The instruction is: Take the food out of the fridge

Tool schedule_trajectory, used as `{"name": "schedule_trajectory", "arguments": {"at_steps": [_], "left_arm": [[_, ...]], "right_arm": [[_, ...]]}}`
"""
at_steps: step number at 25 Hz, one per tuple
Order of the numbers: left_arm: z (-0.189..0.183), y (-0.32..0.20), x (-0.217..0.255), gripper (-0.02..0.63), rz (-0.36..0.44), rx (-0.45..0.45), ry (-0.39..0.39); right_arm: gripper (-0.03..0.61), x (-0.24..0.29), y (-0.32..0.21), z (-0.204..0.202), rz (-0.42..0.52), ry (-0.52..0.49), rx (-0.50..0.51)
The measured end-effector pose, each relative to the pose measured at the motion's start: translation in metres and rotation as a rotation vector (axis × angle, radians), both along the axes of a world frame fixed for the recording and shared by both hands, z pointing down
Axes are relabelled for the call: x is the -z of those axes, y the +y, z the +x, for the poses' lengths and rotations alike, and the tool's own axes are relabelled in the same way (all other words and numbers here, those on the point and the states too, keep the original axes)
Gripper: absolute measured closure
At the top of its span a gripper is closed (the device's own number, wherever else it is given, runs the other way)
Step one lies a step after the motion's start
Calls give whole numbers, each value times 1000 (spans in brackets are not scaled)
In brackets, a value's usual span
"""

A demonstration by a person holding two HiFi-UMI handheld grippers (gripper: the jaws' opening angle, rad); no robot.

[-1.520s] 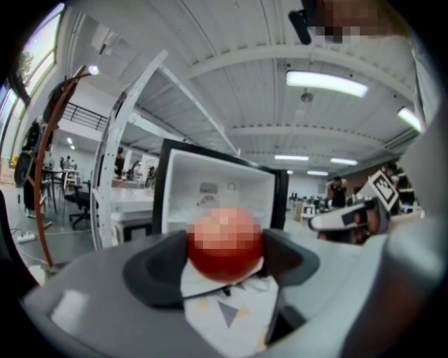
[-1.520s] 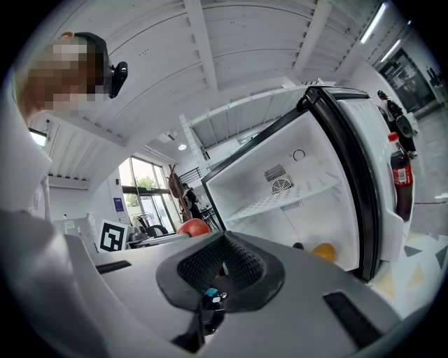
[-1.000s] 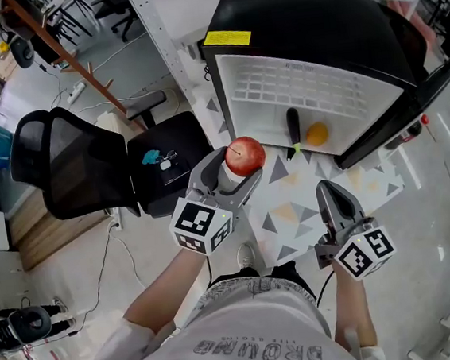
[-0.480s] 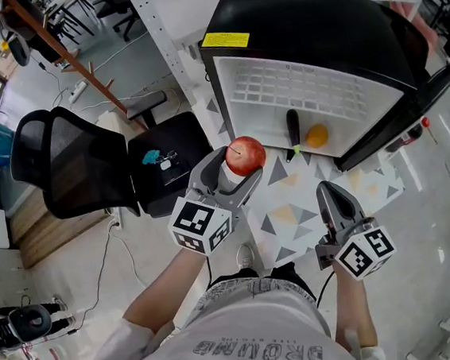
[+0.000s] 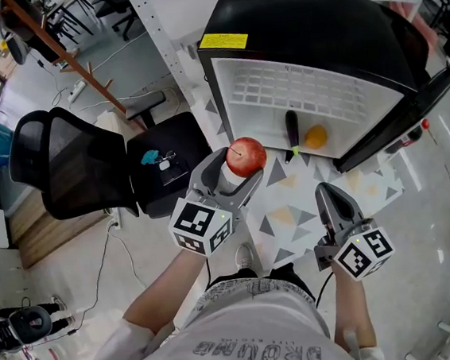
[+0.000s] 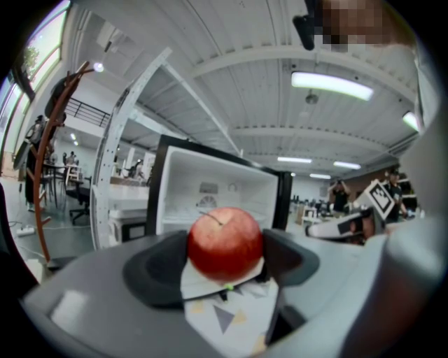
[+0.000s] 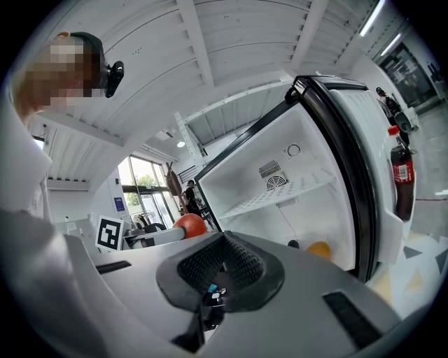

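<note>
As seen from the head, gripped a round, glossy red apple (image 5: 246, 156) in the left gripper (image 5: 234, 176), out in front of the open fridge (image 5: 313, 30) and clear of its white cavity. Left an orange (image 5: 316, 134) on the cavity floor and, just beside it, a dark elongated item (image 5: 292, 128). Reached forward with the left forearm, jaws aimed toward the fridge's near corner, marker cube (image 5: 202, 225) facing up. Held the right gripper (image 5: 330, 198) lower and to the right, over the patterned mat (image 5: 288, 208), pointed at the fridge, jaws pressed together with nothing in them. Matched the picture from half a second before: apple, both grippers and the fruit inside all in the same places, with only a hair's shift of the camera.

Through the left gripper view, showed the apple (image 6: 225, 245) filling the gap between the two dark pads (image 6: 157, 269), touched by both. Showed its stem dimple on top and deep red skin with a paler sheen. Framed the fridge (image 6: 217, 189) straight behind it, door swung wide.

Through the right gripper view, pressed pad against pad at the right gripper (image 7: 222, 271), closed and empty. Caught the apple (image 7: 189, 225) at the left, the orange (image 7: 318, 249) low in the fridge, and a red-capped bottle (image 7: 401, 175) in the door shelf.
</note>
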State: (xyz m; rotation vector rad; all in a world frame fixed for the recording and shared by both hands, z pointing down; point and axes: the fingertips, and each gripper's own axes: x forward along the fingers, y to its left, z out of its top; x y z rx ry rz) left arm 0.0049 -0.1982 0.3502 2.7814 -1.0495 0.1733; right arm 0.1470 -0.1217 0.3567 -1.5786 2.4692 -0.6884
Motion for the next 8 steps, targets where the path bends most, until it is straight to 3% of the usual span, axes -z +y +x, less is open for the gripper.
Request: {"name": "schedule_trajectory", "arguments": {"at_steps": [8], "left_arm": [[0, -3, 2, 279, -1, 1, 1]], "right_arm": [[591, 2, -3, -1, 0, -2, 2]]}}
